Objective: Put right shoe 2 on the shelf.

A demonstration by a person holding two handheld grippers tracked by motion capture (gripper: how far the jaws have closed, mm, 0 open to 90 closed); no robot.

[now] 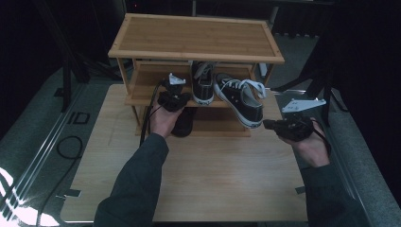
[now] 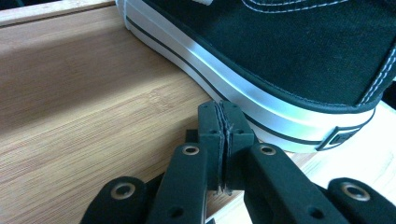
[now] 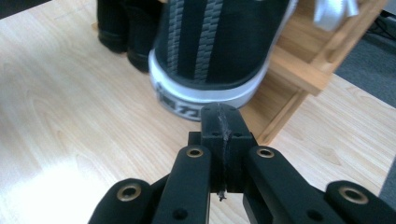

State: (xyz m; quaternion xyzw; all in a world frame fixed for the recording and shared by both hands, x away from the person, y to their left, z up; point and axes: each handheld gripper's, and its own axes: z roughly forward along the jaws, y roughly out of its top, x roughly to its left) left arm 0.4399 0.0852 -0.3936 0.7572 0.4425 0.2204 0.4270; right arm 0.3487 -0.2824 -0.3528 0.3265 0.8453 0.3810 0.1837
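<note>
Just beside two black sneakers (image 1: 239,99) on the bamboo rack (image 1: 142,92) — left gripper (image 2: 225,128) and right gripper (image 3: 223,122), jaws pressed together, empty.

Two sneakers (image 1: 222,92) on rack (image 1: 142,49) (table (image 1: 213,179) beneath).

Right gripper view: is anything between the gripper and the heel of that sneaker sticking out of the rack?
Nothing visible. The right gripper, shut and empty, points straight at the sneaker heel overhanging the shelf, with bare table beneath. The dark shoes sit off to the side.
</note>
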